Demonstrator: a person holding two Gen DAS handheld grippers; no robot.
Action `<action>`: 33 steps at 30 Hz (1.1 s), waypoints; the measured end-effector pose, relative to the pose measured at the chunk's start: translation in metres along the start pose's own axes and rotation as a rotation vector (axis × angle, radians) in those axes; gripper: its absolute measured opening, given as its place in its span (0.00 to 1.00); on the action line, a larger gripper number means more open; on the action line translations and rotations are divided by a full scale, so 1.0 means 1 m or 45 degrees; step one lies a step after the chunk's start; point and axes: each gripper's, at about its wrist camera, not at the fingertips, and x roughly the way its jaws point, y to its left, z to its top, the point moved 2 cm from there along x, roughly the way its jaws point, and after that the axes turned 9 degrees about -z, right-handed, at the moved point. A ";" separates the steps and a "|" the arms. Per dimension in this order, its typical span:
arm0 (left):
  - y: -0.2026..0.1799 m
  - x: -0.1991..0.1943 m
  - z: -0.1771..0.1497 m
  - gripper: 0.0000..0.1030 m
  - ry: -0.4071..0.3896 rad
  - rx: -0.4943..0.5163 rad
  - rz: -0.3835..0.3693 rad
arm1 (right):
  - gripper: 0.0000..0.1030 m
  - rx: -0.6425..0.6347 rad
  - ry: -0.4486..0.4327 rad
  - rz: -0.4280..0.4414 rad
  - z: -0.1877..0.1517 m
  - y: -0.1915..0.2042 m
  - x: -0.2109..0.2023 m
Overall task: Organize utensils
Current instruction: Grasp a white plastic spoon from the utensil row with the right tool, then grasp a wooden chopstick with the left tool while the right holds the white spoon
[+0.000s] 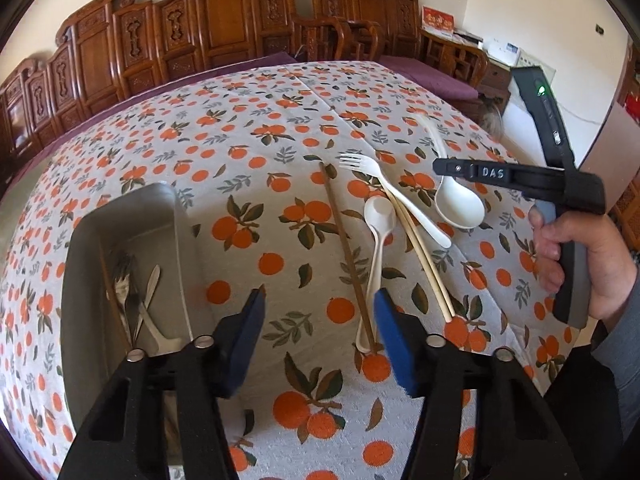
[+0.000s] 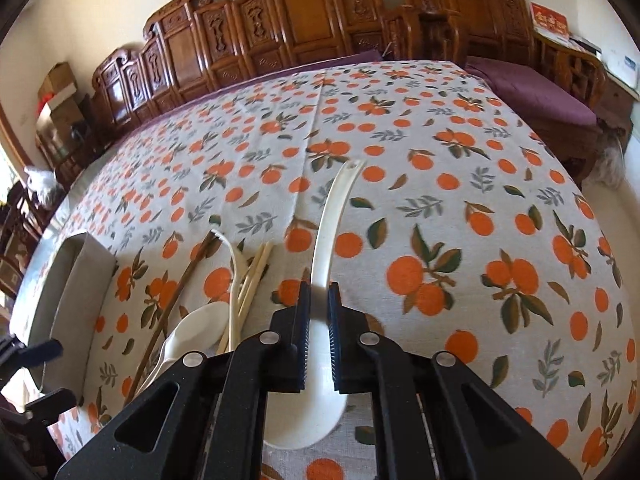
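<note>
My left gripper (image 1: 320, 300) hangs open over the orange-print tablecloth, with nothing pressed between its blue pads. A dark chopstick (image 1: 344, 240) and a small white spoon (image 1: 380, 216) lie just inside its right finger. Beside them lie a white plastic fork (image 1: 360, 162) and a pair of pale chopsticks (image 1: 420, 256). My right gripper (image 2: 320, 292), also seen from the side (image 1: 444, 168), is shut on the handle of a large white spoon (image 2: 332, 216), whose bowl (image 1: 458, 202) hangs below the fingers. A grey tray (image 1: 120, 216) at the left holds metal forks (image 1: 124, 280) and other cutlery.
The tablecloth (image 2: 440, 184) covers the whole table. Carved wooden chairs (image 1: 224, 20) and a purple cushion (image 2: 536, 92) line its far side. A person's hand (image 1: 576, 264) grips the right tool. The tray (image 2: 76, 280) stands at the table's left edge.
</note>
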 end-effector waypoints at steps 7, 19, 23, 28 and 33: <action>-0.007 0.023 0.017 0.32 0.067 0.034 0.002 | 0.04 0.013 0.003 0.032 0.001 0.000 0.001; 0.000 0.071 0.039 0.16 0.142 -0.065 -0.060 | 0.04 0.030 -0.031 0.052 0.004 -0.005 -0.006; 0.004 0.080 0.038 0.13 0.150 -0.095 -0.069 | 0.04 0.013 -0.022 0.050 0.004 -0.001 -0.003; 0.011 0.083 0.038 0.06 0.153 -0.134 -0.093 | 0.04 -0.008 -0.020 0.044 0.004 0.006 -0.002; 0.015 0.076 0.035 0.04 0.139 -0.152 -0.116 | 0.04 -0.004 -0.035 0.040 0.005 0.006 -0.007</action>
